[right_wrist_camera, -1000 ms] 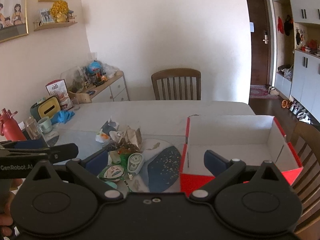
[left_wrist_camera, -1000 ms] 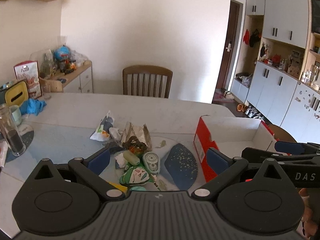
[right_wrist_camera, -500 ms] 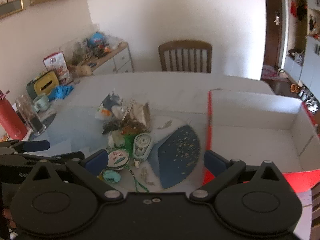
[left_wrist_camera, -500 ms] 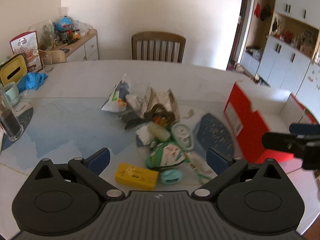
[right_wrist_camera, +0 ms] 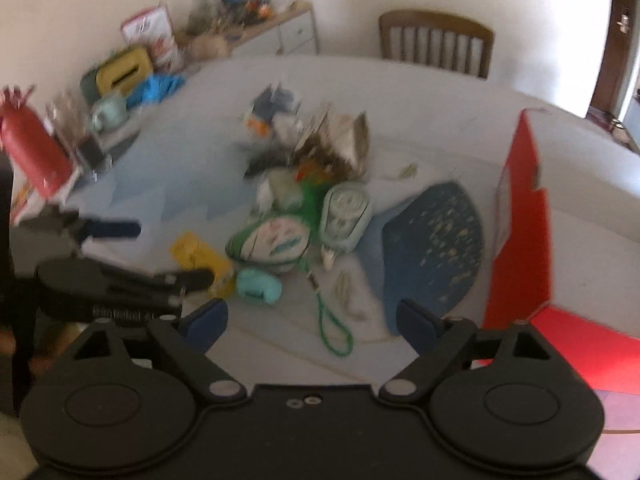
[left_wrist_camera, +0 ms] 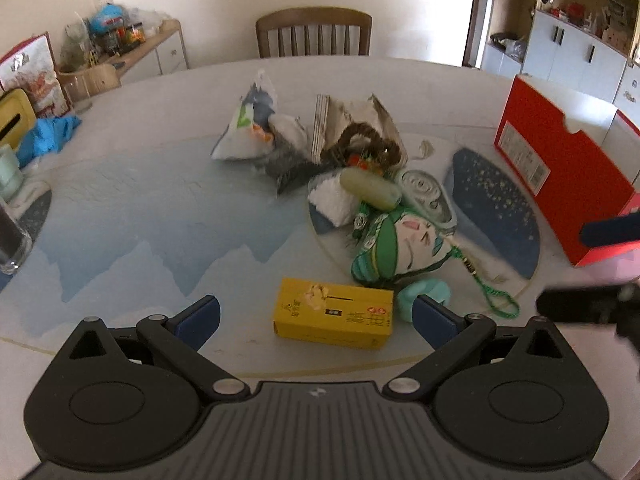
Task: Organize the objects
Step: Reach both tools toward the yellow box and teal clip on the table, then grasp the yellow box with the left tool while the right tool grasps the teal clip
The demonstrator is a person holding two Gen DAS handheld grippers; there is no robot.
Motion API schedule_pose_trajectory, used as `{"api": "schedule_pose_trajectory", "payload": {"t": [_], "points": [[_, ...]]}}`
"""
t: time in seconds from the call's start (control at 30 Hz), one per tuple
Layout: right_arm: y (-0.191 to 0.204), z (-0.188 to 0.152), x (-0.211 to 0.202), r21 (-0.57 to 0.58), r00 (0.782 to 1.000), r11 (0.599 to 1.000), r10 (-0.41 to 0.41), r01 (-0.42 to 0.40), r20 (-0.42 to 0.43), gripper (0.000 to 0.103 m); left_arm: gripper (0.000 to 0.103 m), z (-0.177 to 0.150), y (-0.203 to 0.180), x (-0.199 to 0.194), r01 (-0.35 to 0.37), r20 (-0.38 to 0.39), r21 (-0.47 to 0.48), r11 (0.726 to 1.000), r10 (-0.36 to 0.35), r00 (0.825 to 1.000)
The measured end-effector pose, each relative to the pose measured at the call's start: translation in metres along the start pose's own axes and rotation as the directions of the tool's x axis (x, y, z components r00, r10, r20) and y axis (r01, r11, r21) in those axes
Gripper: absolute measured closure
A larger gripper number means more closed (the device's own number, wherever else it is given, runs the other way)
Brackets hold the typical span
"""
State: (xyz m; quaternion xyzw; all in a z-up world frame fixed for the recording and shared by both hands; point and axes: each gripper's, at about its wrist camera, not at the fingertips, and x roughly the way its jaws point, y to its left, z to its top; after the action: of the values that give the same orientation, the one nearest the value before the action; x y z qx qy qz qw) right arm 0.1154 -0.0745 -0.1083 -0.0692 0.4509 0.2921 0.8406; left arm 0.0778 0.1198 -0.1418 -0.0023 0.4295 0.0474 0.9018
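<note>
A heap of small objects lies mid-table: a yellow box (left_wrist_camera: 333, 312), a teal blob (left_wrist_camera: 424, 298), a green-and-white face pouch (left_wrist_camera: 394, 246) with a green cord (right_wrist_camera: 334, 330), a pale tape dispenser (left_wrist_camera: 426, 196), a dark blue fan (left_wrist_camera: 496, 208), wrappers and a white cloth. My left gripper (left_wrist_camera: 316, 318) is open, with the yellow box between and just beyond its fingers, untouched. My right gripper (right_wrist_camera: 312, 320) hangs over the green cord; its jaws are closing with nothing gripped. A red open box (left_wrist_camera: 556, 164) stands at the right.
A wooden chair (left_wrist_camera: 314, 32) stands at the far side. At the table's left are a glass (left_wrist_camera: 12, 244), a blue cloth (left_wrist_camera: 50, 134), a yellow tissue holder (right_wrist_camera: 124, 70) and a red bottle (right_wrist_camera: 34, 148). A cluttered sideboard (left_wrist_camera: 152, 52) lines the wall.
Both grippers have tipped downward and sunk closer to the heap. The yellow box and teal blob came into the left wrist view. The right jaws have narrowed a little.
</note>
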Motion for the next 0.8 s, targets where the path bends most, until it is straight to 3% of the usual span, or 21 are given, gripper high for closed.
{"api": "schedule_pose_trajectory", "payload": {"t": [0.23, 0.5, 0.67, 0.8], "points": [[0.007, -0.004, 0.024, -0.029, 0.998, 1.000, -0.002, 0.000, -0.064, 0.022, 0.001, 0.000, 0.001, 0.020, 0.024, -0.026, 0.033, 0.999, -0.023, 0.999], [0.021, -0.001, 0.047, -0.081, 0.995, 0.996, 0.022, -0.030, -0.101, 0.030, 0.015, 0.001, 0.008, 0.030, 0.074, -0.048, 0.033, 0.997, -0.072, 0.996], [0.030, 0.002, 0.060, -0.104, 0.993, 0.993, 0.038, -0.050, -0.111, 0.041, 0.032, 0.003, 0.014, 0.034, 0.091, -0.053, 0.019, 0.996, -0.090, 0.995], [0.037, 0.006, 0.070, -0.113, 0.993, 0.992, 0.043, -0.056, -0.113, 0.045, 0.032, 0.003, 0.022, 0.035, 0.090, -0.052, 0.004, 0.996, -0.090, 0.995]]}}
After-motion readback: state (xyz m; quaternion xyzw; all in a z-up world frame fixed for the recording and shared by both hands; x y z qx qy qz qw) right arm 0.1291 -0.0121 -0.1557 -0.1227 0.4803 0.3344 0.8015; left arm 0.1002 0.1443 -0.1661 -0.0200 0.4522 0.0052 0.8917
